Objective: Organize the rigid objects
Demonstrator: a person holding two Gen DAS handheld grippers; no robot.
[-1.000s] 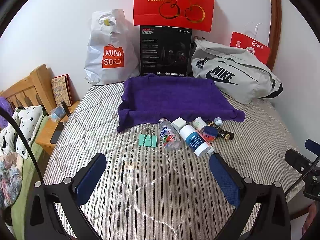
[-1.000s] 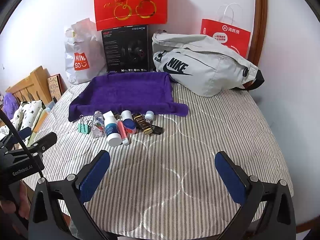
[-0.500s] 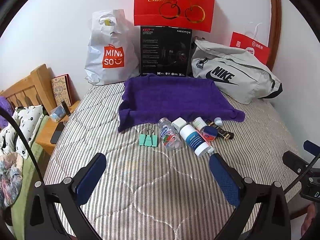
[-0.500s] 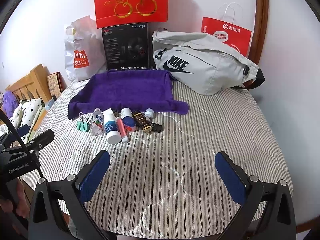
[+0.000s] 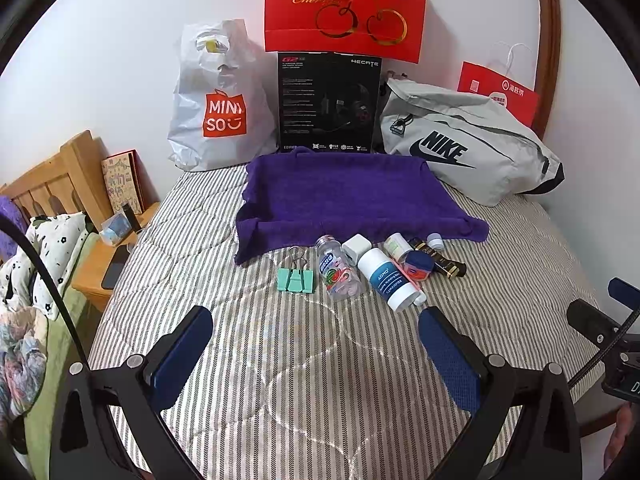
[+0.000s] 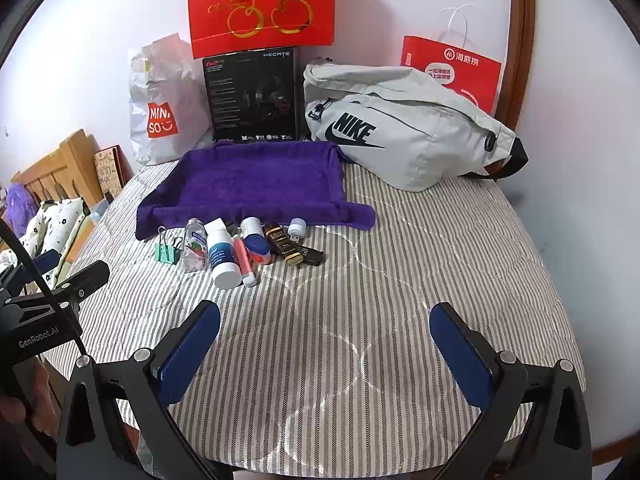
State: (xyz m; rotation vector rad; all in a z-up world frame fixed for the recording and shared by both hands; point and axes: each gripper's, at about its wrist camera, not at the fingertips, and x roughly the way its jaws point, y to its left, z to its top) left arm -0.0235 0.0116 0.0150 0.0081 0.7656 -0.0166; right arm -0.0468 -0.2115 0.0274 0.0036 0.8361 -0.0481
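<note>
Left wrist view, MINISO bag (image 5: 218, 100), NIKE bag (image 5: 468, 148), HECATE box (image 5: 329, 102)

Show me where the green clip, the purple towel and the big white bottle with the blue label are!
green clip (image 5: 296, 280), left wrist view, on its mint body.
purple towel (image 5: 344, 196), left wrist view, on its flat middle.
white bottle (image 5: 386, 278), left wrist view, on its blue label.
</note>
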